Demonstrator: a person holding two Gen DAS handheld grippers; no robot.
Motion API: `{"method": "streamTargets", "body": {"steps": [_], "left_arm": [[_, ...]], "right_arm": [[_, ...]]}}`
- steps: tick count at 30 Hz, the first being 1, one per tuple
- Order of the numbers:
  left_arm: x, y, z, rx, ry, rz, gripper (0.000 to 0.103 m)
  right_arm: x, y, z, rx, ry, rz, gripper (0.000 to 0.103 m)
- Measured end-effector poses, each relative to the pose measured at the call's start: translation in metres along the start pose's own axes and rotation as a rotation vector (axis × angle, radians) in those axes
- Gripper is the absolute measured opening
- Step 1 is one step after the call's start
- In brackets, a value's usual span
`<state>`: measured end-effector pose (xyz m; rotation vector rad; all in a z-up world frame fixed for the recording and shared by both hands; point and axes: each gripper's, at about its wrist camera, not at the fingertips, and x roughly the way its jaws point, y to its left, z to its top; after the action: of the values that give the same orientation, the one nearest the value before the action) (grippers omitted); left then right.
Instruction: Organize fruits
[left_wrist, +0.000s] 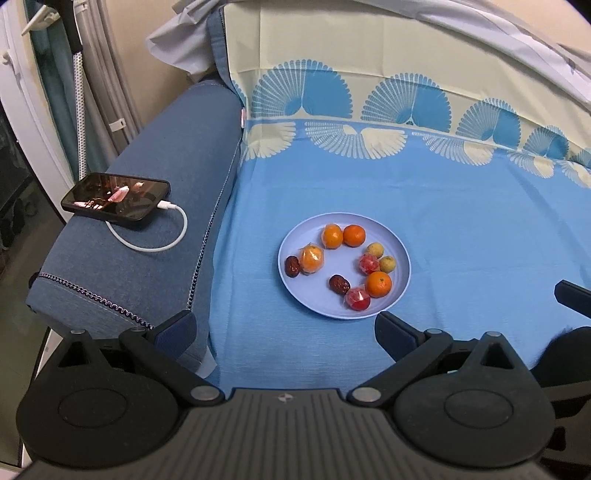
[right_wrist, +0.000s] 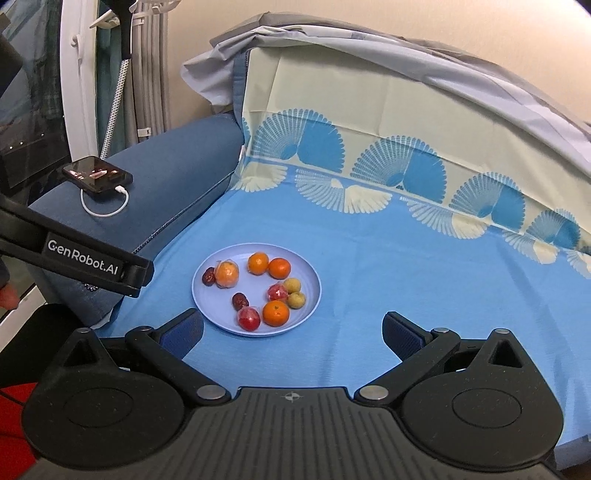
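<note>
Soft, even indoor light, faint shadows. My fisheye views bend strongly at the edges; corners go dark; center stays sharp.

Cut off, hidden and unreadable parts

The left gripper (right_wrist: 140, 275) enters the right wrist view from the left edge, only one finger showing, so how its jaws stand cannot be read there; likewise the right gripper (left_wrist: 572, 299) is a dark sliver at the left wrist view's right edge. The phone (left_wrist: 116, 195) screen is too blurred to read. The plastic-wrapped red fruit (left_wrist: 357, 298) is too small to identify. The cable (left_wrist: 155, 243) end runs under the phone.
</note>
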<state>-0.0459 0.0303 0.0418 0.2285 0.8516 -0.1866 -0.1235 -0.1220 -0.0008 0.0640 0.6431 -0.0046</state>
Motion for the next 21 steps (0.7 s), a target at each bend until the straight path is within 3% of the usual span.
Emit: {"method": "streamTargets", "body": {"steps": [21], "left_arm": [[0.0024,-0.0004,-0.0016,0.0,0.003,0.019,0.103]], "right_arm": [[0.0006,0.0019,-0.0009,0.0,0.013,0.002,0.102]]}}
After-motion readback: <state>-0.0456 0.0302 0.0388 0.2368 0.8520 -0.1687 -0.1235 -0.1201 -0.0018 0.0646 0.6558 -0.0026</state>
